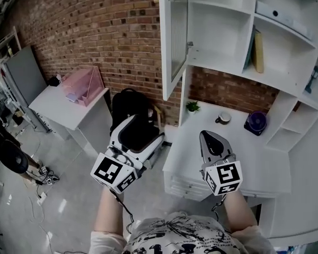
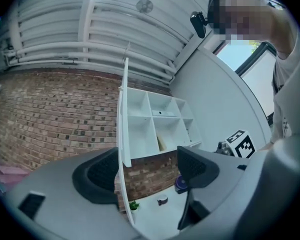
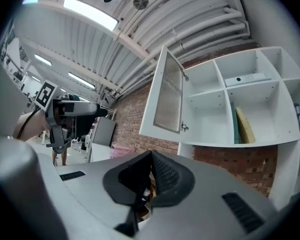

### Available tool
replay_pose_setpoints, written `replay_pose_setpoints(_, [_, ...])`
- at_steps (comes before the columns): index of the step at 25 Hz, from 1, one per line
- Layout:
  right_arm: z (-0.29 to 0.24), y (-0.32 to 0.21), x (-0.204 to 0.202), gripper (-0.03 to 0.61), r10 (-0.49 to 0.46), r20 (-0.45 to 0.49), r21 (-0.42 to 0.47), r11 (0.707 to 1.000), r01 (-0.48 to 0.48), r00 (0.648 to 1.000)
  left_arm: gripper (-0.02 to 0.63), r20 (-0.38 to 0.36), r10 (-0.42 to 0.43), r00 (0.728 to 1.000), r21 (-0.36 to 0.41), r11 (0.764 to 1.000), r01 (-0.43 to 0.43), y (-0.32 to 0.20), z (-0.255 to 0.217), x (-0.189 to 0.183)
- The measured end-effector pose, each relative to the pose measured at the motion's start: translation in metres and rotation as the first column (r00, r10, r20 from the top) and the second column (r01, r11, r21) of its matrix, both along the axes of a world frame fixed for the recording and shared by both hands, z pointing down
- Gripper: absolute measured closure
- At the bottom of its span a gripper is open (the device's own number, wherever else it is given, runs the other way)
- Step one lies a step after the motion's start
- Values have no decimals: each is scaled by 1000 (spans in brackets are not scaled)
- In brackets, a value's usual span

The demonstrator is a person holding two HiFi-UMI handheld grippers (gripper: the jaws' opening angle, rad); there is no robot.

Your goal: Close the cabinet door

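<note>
The cabinet door point(image 1: 175, 36) stands open — swung out left of the white cabinet point(image 1: 220, 33). We hold the left gripper point(image 2: 149, 169) with fingers wide (nothing between); on the right gripper point(image 3: 151, 166) they seem pressed together, empty.

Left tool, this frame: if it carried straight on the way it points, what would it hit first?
Most likely the open cabinet door: it stands edge-on in line between the parted jaws of the left tool, with nothing nearer in that line. How far off it is can't be judged.
</note>
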State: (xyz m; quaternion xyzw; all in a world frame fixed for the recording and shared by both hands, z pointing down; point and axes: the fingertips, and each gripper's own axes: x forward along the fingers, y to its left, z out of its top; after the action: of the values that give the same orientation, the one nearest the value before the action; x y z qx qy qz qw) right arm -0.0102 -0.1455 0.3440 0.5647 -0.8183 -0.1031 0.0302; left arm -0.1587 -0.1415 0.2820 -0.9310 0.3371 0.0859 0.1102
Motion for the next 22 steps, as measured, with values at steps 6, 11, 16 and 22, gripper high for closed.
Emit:
replay_pose_setpoints(6, [-22, -74, 10, 563, -67, -38, 22, 997, 68, 997, 259, -48, -45, 998, 27, 999, 46, -62, -25, 11])
replay_pose_setpoints(11, [-32, -112, -3, 563, -73, -38, 19, 997, 74, 997, 259, -72, -11, 997, 37, 999, 14, -100, -37, 4])
replay_pose_setpoints(16, [-48, -133, -23, 563, -17, -21, 39, 999, 18, 1000, 259, -80, 97, 992, 71, 993, -91, -128, -69, -11])
replay_pose_setpoints(22, [-75, -139, -42, 563, 69, -1, 70, 995, -69, 998, 260, -63, 278, 959, 146, 953, -266, -146, -134, -16])
